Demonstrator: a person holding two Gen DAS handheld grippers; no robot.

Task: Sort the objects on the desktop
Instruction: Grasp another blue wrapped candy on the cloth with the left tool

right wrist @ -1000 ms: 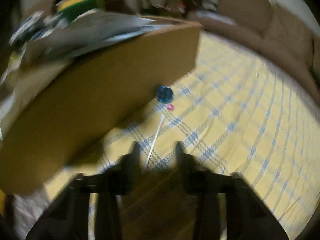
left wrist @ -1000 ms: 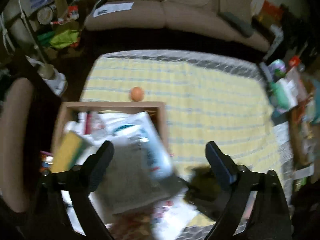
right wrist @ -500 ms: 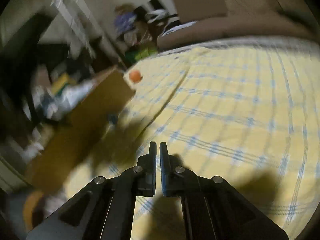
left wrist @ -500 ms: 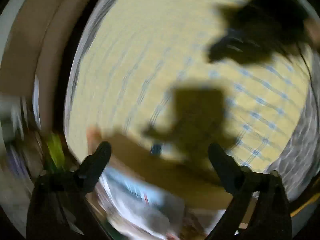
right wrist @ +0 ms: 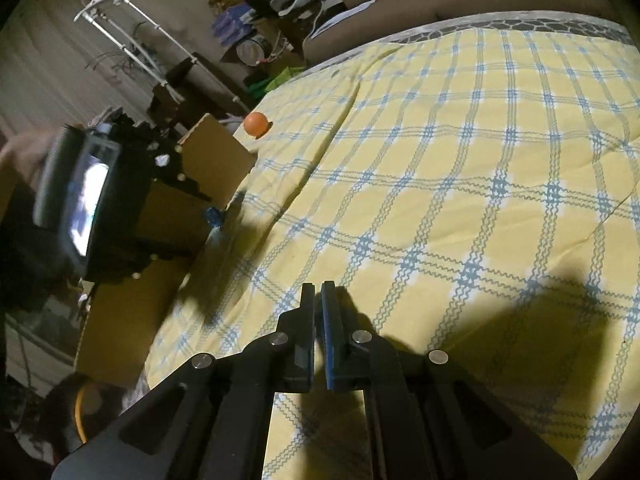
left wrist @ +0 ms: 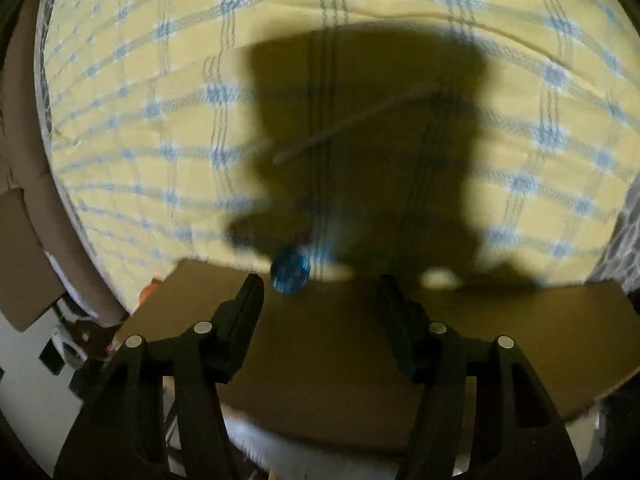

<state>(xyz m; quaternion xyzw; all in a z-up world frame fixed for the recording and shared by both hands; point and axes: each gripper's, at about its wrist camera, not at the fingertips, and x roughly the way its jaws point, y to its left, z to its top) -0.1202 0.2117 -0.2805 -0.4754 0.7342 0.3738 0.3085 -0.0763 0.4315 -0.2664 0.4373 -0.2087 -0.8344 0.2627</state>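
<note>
A small blue ball (left wrist: 289,272) lies on the yellow checked cloth (left wrist: 160,100) against the side of a cardboard box (left wrist: 340,340). It also shows in the right wrist view (right wrist: 213,215). A thin white stick (left wrist: 352,122) lies on the cloth in shadow. My left gripper (left wrist: 320,292) is open and empty, pointing down over the box wall with the blue ball just ahead of its left finger. Its body shows at the left of the right wrist view (right wrist: 100,200). My right gripper (right wrist: 318,300) is shut and empty above the cloth. An orange ball (right wrist: 257,124) sits beyond the box (right wrist: 216,160).
A brown sofa (right wrist: 460,0) stands past the far edge of the cloth. A white rack (right wrist: 132,20) and cluttered shelves (right wrist: 248,32) stand to the far left. The cloth's left edge (left wrist: 52,160) drops off to the floor.
My left gripper has swung from above the box's contents to point down over its outer wall at the blue ball. My right gripper has closed and drawn back from the box.
</note>
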